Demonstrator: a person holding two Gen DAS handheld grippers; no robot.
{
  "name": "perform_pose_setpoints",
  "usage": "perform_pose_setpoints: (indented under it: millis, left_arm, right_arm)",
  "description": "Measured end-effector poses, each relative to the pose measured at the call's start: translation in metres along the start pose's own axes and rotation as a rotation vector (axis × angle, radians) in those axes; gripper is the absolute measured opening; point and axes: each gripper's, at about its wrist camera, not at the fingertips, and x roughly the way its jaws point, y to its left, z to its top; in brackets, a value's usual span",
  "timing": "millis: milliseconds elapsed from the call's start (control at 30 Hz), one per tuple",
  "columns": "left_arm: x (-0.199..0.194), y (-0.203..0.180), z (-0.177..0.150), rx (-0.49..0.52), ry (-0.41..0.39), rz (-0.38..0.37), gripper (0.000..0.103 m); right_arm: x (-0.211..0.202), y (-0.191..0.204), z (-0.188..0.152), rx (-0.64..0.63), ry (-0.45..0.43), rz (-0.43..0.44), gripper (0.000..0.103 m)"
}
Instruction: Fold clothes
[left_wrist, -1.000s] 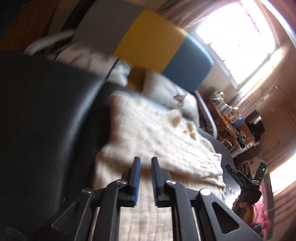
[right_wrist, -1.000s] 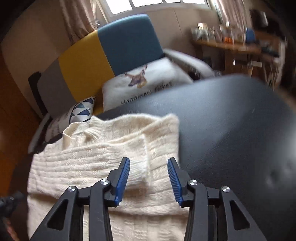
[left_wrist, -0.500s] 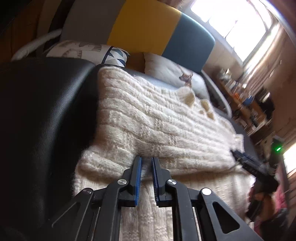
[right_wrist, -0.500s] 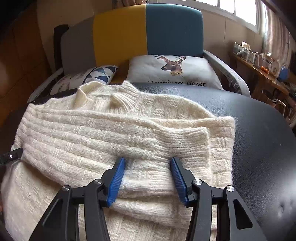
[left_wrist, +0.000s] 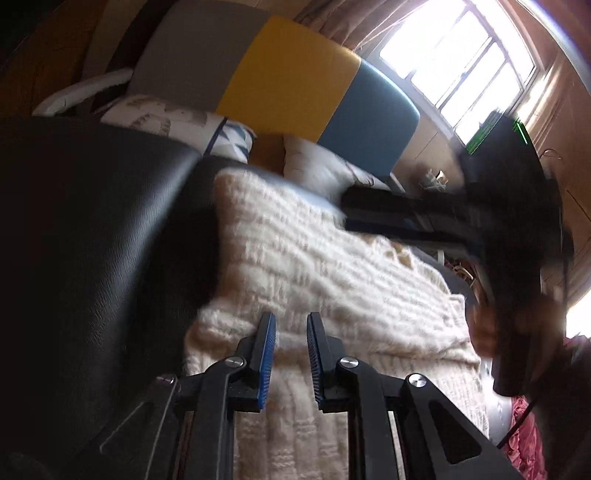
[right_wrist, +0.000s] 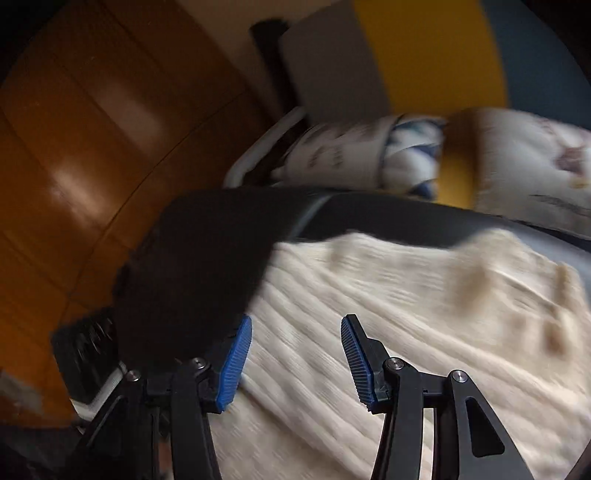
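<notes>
Directly ahead of the left gripper (left_wrist: 290, 334) lay the cream sweater (left_wrist: 314, 273) on the black seat (left_wrist: 85, 229), its folded edge crosswise under jaws opening on nothing; the right gripper (right_wrist: 296, 332), spread and seemingly empty, hovered further along.

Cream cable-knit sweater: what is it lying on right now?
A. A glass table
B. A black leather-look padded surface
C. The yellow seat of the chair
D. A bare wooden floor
B: in both wrist views the cream cable-knit sweater is spread on the black leather-look padded surface, whose dark edge shows past the knit; the grey, yellow and blue chair stands behind it.
</notes>
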Motion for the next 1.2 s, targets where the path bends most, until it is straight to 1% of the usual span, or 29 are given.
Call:
perform_pose_setpoints:
  millis: [33, 67, 133, 200, 233, 267, 300, 333, 467, 500, 533, 600, 733, 800, 833, 867, 967, 1000, 1067, 1133, 1200]
  left_arm:
    - [0.006, 0.004, -0.003, -0.014, 0.021, -0.002, 0.016]
    - [0.007, 0.007, -0.006, -0.028, 0.02, -0.019, 0.016]
    - [0.006, 0.011, -0.009, -0.047, 0.014, -0.039, 0.016]
    - [0.005, 0.015, -0.013, -0.063, 0.011, -0.053, 0.016]
    - [0.005, 0.017, -0.014, -0.069, 0.013, -0.059, 0.016]
    - [0.005, 0.018, -0.015, -0.075, 0.014, -0.065, 0.016]
    - [0.005, 0.019, -0.016, -0.081, 0.016, -0.071, 0.015]
    - [0.005, 0.021, -0.017, -0.088, 0.018, -0.077, 0.015]
    - [-0.003, 0.022, -0.015, -0.11, 0.028, -0.081, 0.016]
    - [-0.007, 0.024, -0.013, -0.126, 0.013, -0.084, 0.017]
    - [-0.011, 0.026, -0.011, -0.143, -0.003, -0.088, 0.017]
    - [-0.018, 0.029, -0.004, -0.155, -0.037, -0.086, 0.018]
    - [-0.025, 0.023, 0.013, -0.123, -0.081, -0.055, 0.019]
    - [-0.019, 0.018, 0.018, -0.083, -0.084, -0.013, 0.02]
    - [-0.012, 0.017, 0.019, -0.07, -0.065, 0.033, 0.02]
    - [-0.004, 0.02, 0.018, -0.07, -0.042, 0.07, 0.02]
    - [0.01, 0.027, 0.01, -0.04, -0.026, 0.102, 0.02]
    - [0.011, 0.025, 0.011, -0.023, -0.025, 0.12, 0.02]
    - [0.011, 0.02, 0.01, 0.006, -0.025, 0.151, 0.02]
    - [0.01, 0.017, 0.009, 0.016, -0.024, 0.165, 0.02]
    - [0.01, 0.019, 0.011, 0.017, -0.022, 0.167, 0.02]
  right_arm:
    - [0.018, 0.006, 0.009, -0.006, 0.047, 0.046, 0.052]
    - [0.035, 0.012, 0.019, -0.013, 0.094, 0.089, 0.052]
    - [0.069, 0.022, 0.029, -0.041, 0.175, 0.075, 0.052]
    - [0.097, 0.02, 0.035, -0.048, 0.198, -0.019, 0.051]
    - [0.11, 0.018, 0.039, -0.052, 0.208, -0.066, 0.046]
    - [0.116, 0.016, 0.042, -0.064, 0.179, -0.102, 0.039]
    - [0.116, 0.011, 0.043, -0.057, 0.146, -0.15, 0.02]
    - [0.116, 0.006, 0.043, -0.022, 0.127, -0.148, 0.019]
    - [0.107, -0.003, 0.035, 0.032, 0.091, -0.096, 0.019]
    - [0.104, -0.005, 0.035, 0.044, 0.087, -0.093, 0.019]
    - [0.097, -0.004, 0.034, 0.047, 0.077, -0.096, 0.023]
    - [0.084, -0.002, 0.032, 0.052, 0.058, -0.103, 0.023]
    - [0.044, 0.01, 0.02, -0.008, -0.001, -0.188, 0.029]
    - [0.02, 0.014, 0.003, -0.064, -0.021, -0.318, 0.033]
    - [0.011, 0.014, -0.007, -0.081, -0.025, -0.385, 0.036]
    - [0.003, 0.011, -0.017, -0.08, -0.031, -0.432, 0.036]
    - [-0.021, 0.0, -0.047, -0.07, -0.045, -0.581, 0.038]
    - [-0.024, -0.006, -0.056, -0.057, -0.042, -0.613, 0.042]
    - [-0.024, -0.022, -0.076, -0.023, -0.009, -0.659, 0.043]
    - [-0.027, -0.029, -0.091, -0.013, -0.034, -0.647, 0.044]
    - [-0.028, -0.029, -0.096, -0.016, -0.061, -0.651, 0.044]
